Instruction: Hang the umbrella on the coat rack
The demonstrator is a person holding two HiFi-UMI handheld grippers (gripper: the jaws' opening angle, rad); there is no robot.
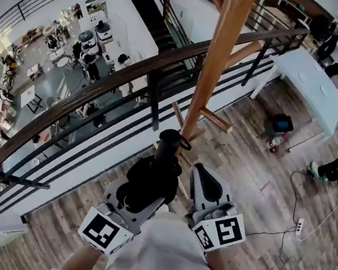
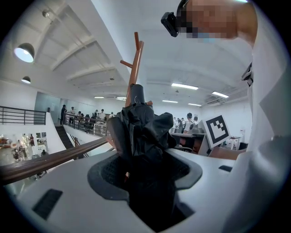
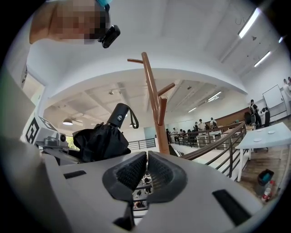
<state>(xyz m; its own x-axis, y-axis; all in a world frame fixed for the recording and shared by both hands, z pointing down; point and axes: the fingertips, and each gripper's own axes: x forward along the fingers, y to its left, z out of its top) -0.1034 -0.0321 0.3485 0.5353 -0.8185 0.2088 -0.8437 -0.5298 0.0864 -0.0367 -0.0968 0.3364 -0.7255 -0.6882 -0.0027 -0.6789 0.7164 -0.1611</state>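
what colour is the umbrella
Black all over. The umbrella shows best in the right gripper view.

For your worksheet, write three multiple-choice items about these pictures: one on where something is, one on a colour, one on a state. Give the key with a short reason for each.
1. Where is the umbrella?
A. Held in the left gripper
B. Held in the right gripper
C. Hung on the coat rack

2. What colour is the coat rack?
A. Brown
B. White
C. Black

3. How do the right gripper's jaws stand?
A. Wide apart
B. Close together with nothing between
C. Clamped on the umbrella

Key:
1 A, the left gripper view shows its jaws closed on the folded black fabric.
2 A, its pole and pegs are brown wood in every view.
3 B, the right gripper view shows the pads nearly touching, with only background in the slit.
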